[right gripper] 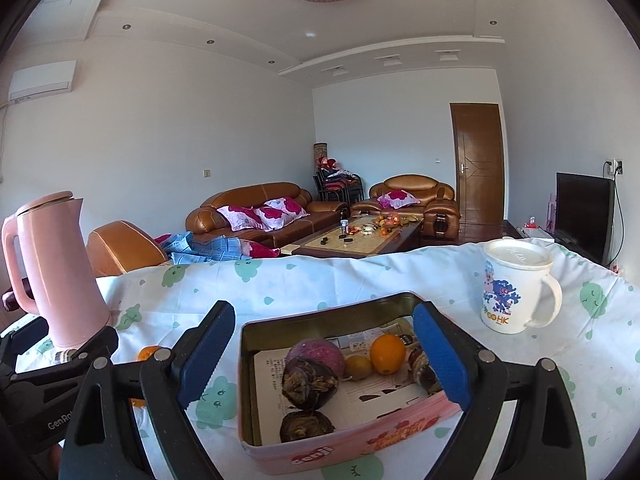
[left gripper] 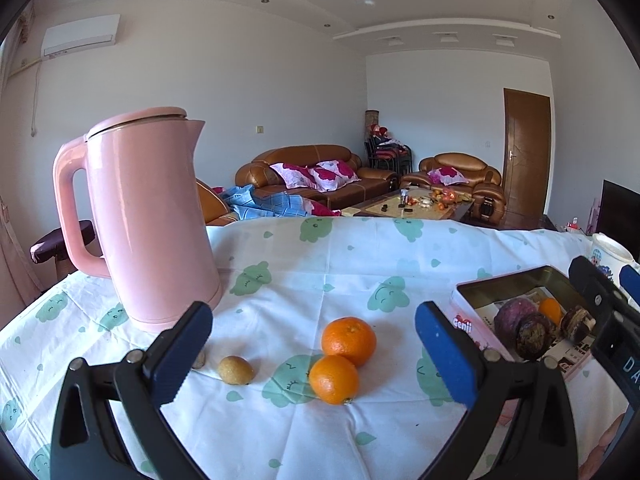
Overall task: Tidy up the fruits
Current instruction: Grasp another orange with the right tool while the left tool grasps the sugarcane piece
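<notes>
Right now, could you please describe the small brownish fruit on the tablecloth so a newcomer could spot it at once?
Start at the tall pink kettle on the cloud-print tablecloth. In front of its base, left of the two oranges, lies the small brownish fruit. It is dull tan and rough, smaller than the glossy oranges.

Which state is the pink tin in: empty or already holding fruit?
Holding fruit. The pink tin is lidless, and inside it lie an orange, a purple fruit and several dark, wrinkled fruits.

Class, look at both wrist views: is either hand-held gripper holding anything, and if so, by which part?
Nothing is held. The left hand-held gripper is open above two oranges; the right hand-held gripper is open over the tin.
</notes>
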Action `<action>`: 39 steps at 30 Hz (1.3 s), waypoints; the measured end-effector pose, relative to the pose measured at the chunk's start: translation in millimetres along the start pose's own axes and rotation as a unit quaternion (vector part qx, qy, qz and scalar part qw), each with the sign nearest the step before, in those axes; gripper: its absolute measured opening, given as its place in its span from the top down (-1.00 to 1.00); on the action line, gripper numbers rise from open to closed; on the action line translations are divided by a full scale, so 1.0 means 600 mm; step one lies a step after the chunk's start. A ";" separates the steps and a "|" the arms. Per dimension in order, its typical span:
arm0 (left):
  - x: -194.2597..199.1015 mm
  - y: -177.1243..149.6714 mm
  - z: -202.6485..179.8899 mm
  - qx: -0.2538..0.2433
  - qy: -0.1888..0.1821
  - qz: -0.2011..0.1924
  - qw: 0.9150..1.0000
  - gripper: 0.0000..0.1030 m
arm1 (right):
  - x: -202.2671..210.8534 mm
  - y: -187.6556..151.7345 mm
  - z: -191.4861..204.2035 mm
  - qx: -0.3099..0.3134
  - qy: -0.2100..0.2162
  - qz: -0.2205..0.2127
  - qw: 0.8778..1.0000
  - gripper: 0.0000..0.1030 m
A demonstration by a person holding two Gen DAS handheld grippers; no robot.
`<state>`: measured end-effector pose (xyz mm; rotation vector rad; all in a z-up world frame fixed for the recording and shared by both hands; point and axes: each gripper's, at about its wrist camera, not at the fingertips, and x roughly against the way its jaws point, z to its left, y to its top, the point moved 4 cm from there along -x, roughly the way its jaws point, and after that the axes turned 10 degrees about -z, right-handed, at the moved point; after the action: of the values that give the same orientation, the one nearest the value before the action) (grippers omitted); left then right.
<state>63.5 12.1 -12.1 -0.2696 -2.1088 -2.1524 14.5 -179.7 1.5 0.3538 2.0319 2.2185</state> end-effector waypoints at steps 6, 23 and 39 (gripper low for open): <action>-0.012 0.000 0.028 -0.015 0.007 0.003 1.000 -1.00 | -0.003 -0.006 0.040 -0.002 0.016 0.007 1.000 -0.78; -0.055 -0.010 0.183 0.014 0.066 0.037 0.997 -1.00 | -0.021 -0.018 0.122 -0.013 0.056 0.028 0.998 -0.78; -0.082 -0.038 0.303 0.064 0.134 0.097 0.984 -1.00 | -0.078 -0.089 0.245 0.031 0.171 0.199 0.965 -0.75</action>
<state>114.9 192.4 -41.8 -0.1561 -1.9689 -1.8220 91.9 -43.4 -44.9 0.4455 2.3869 2.6073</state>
